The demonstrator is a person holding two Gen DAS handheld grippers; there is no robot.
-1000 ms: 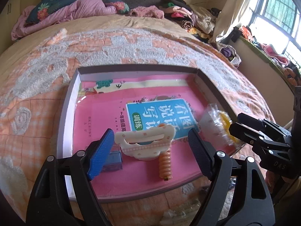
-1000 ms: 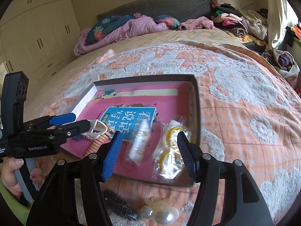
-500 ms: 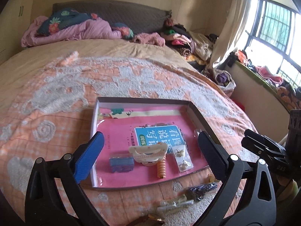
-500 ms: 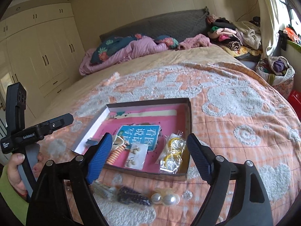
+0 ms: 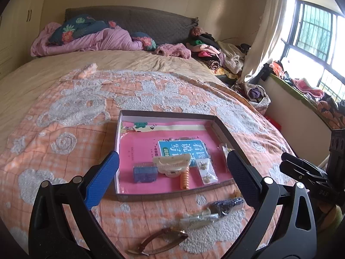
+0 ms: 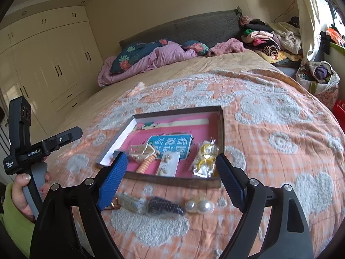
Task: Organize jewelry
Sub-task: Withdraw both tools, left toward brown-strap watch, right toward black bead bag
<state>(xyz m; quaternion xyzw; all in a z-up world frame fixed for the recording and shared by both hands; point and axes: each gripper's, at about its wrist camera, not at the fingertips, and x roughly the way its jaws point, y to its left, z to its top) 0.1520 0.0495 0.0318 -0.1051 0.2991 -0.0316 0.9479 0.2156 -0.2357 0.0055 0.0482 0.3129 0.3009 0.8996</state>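
A shallow box point(image 5: 224, 129) point(image 6: 220, 129) lined with a pink book lies on the bed. In it are a blue case point(image 5: 145, 173), a cream hair clip point(image 5: 172, 164), an orange spiral tie point(image 5: 185, 178) point(image 6: 146, 164), an earring card point(image 5: 207, 171) point(image 6: 169, 164) and a bag of yellow rings point(image 6: 204, 158). On the blanket in front lie a brown watch point(image 5: 163, 240), a clear packet point(image 5: 199, 217), a dark beaded bag point(image 5: 226, 204) point(image 6: 163, 208) and pearl earrings point(image 6: 199, 206). My left gripper point(image 5: 172, 181) and right gripper point(image 6: 170, 179) are open, empty, held back above these.
The bed has an orange and white blanket point(image 6: 269, 116). Purple bedding point(image 5: 90, 41) and piled clothes point(image 5: 213, 54) lie at the headboard. A wardrobe point(image 6: 47, 64) stands at left, a window point(image 5: 312, 26) at right. A bag of clothes point(image 6: 317, 75) stands beside the bed.
Both grippers have pulled back and up from the box and opened wider. The earring card now lies in the box. The loose items in front have come into view.
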